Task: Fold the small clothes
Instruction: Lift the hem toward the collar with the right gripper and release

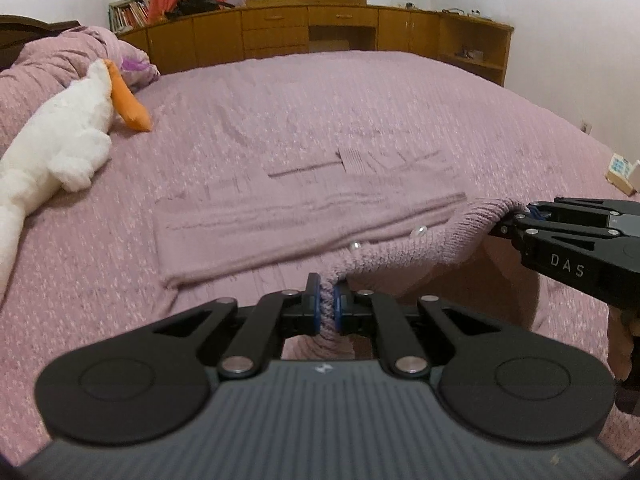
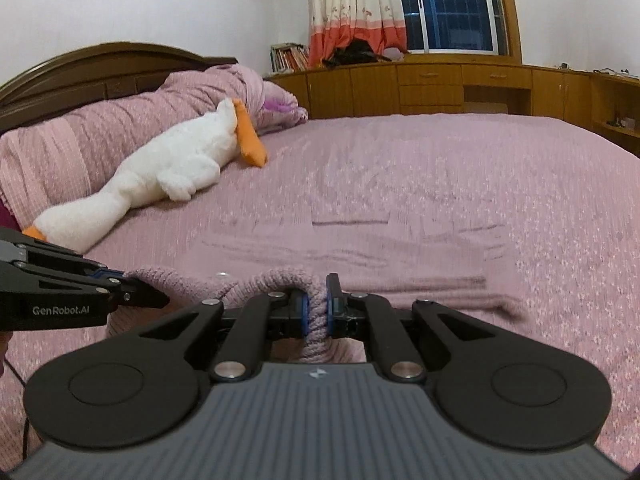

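A mauve knitted garment [image 1: 280,236] with clear buttons lies flat on the bed, nearly the same colour as the bedspread. Its near ribbed hem is raised off the bed. My left gripper [image 1: 328,300] is shut on one end of that hem. At the right of the left wrist view, my right gripper [image 1: 512,220] is shut on the other end. In the right wrist view the right gripper [image 2: 316,308] pinches the bunched knit [image 2: 400,256], and the left gripper [image 2: 132,284] comes in from the left, holding the same edge.
A white plush goose [image 2: 176,168] with an orange beak lies at the left of the bed beside a rolled pink duvet [image 2: 100,136]. Wooden cabinets [image 1: 320,28] stand behind the bed under a window. A small box [image 1: 620,172] sits past the bed's right edge.
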`<state>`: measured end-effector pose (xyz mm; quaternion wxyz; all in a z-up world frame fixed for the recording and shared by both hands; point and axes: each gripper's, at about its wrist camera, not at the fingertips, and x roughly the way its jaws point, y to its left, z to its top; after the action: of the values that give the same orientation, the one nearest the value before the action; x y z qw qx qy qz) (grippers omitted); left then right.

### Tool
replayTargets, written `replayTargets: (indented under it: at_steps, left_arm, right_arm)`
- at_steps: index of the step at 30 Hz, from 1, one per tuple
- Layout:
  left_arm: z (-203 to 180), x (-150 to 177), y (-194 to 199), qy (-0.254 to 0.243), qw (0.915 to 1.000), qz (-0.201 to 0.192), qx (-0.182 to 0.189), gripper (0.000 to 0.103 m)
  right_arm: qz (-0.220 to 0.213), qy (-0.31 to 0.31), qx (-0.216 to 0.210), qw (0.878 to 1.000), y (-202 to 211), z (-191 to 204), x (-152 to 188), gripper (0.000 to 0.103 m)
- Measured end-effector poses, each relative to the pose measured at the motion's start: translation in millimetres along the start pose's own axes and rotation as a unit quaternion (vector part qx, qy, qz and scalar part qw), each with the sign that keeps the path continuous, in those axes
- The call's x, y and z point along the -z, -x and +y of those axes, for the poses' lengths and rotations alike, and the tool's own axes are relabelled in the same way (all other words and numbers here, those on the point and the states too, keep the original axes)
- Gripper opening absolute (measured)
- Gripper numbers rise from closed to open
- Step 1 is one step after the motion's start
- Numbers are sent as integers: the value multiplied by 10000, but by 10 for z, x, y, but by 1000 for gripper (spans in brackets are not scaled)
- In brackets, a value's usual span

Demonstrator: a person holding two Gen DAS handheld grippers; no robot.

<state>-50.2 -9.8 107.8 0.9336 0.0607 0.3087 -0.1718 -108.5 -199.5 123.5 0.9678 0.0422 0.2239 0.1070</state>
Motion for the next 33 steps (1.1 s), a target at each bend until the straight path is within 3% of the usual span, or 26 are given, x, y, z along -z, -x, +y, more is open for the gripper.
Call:
replayTargets:
  at_steps: [13,19,23,24,26,28,30,33]
  left_arm:
    - [104,-290,-74,88,9994,-306,-95,8]
    - [143,-81,9,-21,9997,95,218,8]
    - [173,146,84,-163,9979,499,387,11]
    - [187,196,104,-189,9973,580,402,11]
    - [221,294,152,-224,9964,725,378,11]
    - [259,369,176,-186,9953,874,376,14]
    - [301,434,162,-54,9938,1037,402,23]
    - [311,546,109,22,9914,1253,369,34]
  right_arm:
    - [-268,-42,4,9996,-189,-71,-375,8]
    - [206,168,-169,9995,-115,-57,-166,8]
    - [934,423,-497,9935,-61,-52,66,9]
    - [1118,506,-573,9908,-36,-31,141,12]
    - [1464,765,-640,9842,17,-5,288,26]
    - [1598,1002,-517,9807,89,22,403,54]
    - [1653,1107,-401,9792,157,31,481,63]
    - [1870,1050,-292,9763,210,17,567,63]
